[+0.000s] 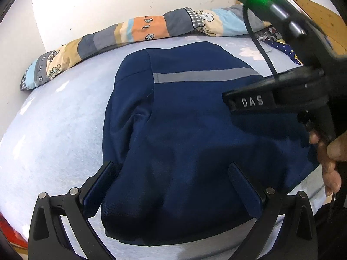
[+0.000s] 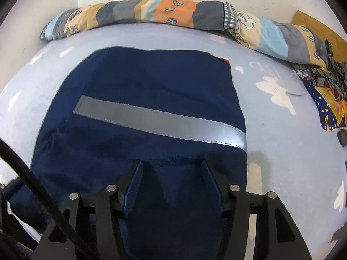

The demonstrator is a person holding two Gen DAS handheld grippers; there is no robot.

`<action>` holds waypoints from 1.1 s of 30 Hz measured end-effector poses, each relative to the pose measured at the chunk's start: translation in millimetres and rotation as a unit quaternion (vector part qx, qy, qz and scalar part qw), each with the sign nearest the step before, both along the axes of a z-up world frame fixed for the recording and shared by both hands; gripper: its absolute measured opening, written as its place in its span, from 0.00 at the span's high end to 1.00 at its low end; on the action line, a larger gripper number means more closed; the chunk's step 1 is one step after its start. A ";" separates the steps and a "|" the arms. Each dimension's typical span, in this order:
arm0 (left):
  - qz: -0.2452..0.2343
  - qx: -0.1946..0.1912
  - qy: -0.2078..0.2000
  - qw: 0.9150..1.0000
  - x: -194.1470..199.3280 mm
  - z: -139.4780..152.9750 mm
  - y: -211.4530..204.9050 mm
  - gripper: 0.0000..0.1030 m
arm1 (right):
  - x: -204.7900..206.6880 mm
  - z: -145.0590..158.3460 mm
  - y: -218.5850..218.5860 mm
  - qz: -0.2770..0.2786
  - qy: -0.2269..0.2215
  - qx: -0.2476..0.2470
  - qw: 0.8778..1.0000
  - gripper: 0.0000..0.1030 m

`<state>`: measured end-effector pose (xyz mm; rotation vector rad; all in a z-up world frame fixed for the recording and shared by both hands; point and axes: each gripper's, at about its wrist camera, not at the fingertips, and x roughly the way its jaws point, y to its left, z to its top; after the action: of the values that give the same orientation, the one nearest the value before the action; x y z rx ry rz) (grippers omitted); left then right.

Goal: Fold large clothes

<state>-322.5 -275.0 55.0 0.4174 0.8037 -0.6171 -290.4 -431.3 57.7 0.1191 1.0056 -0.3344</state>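
A navy blue garment with a grey reflective stripe lies folded on a pale blue bed sheet. My left gripper is open, its fingers spread over the garment's near edge. The right gripper shows in the left wrist view at the right, over the garment, held by a hand. In the right wrist view the garment and stripe fill the middle. My right gripper is open, its fingers low over the garment's near part.
A patchwork quilt roll lies along the wall at the back. A crumpled patterned cloth lies at the right. A wooden board stands in the far right corner. The sheet is bare to the right of the garment.
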 end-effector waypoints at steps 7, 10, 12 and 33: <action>-0.003 -0.004 -0.011 1.000 -3.3 7.1 2.6 0.00 | -27.6 30.5 -2.4 -0.004 -0.051 0.024 0.998 0.42; -0.004 -0.010 -0.014 1.000 -4.4 11.0 3.5 0.00 | -39.8 34.5 0.2 -0.005 -0.045 0.010 0.999 0.42; -0.005 -0.015 -0.014 1.000 -6.2 13.7 4.3 0.00 | -45.2 30.2 0.3 -0.011 -0.039 0.016 0.999 0.42; 0.042 -0.077 -0.051 0.995 -24.8 88.8 47.9 0.00 | -164.5 75.8 33.6 -0.081 -0.162 -0.033 0.983 0.10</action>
<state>-347.3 -227.1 143.8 0.2703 0.6670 -0.5710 -454.9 -397.6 133.5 0.1888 0.6634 -0.4805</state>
